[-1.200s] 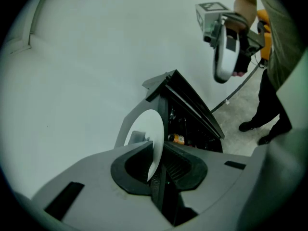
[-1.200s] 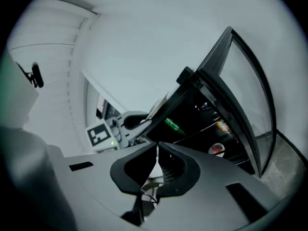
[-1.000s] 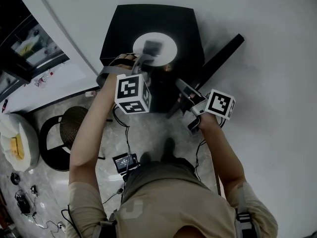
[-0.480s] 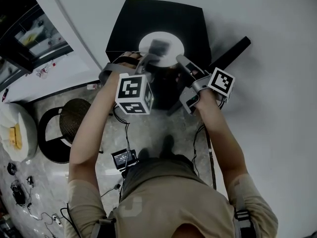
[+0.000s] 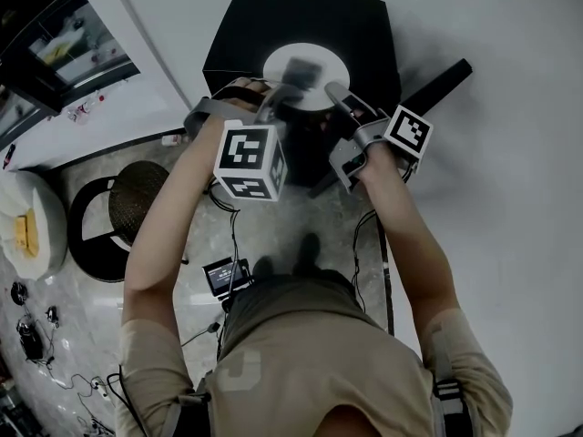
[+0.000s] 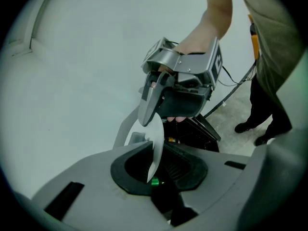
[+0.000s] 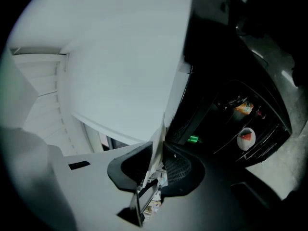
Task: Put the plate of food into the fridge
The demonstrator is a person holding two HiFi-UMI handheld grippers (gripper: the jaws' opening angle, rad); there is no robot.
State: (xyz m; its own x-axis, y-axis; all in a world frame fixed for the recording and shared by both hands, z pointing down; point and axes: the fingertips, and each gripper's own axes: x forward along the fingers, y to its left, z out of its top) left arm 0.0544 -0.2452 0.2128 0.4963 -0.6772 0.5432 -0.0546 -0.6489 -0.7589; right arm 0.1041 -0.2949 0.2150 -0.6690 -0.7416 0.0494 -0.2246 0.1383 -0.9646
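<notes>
While the left claw (image 5: pixel 284 98) and the right claw (image 5: pixel 333 95) are each clenched on opposite rims of the white plate (image 5: pixel 319 57), the plate sits over the black fridge (image 5: pixel 355 21), its door (image 5: pixel 435 87) open, dark food (image 5: pixel 297 69) on it.

Home-like room: black fridge (image 5: pixel 301 12), stool (image 5: pixel 137 212), marble floor (image 5: pixel 82 335).

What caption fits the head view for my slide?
Left tongs and right tongs hold a round white plate of food at a small black fridge.
</notes>
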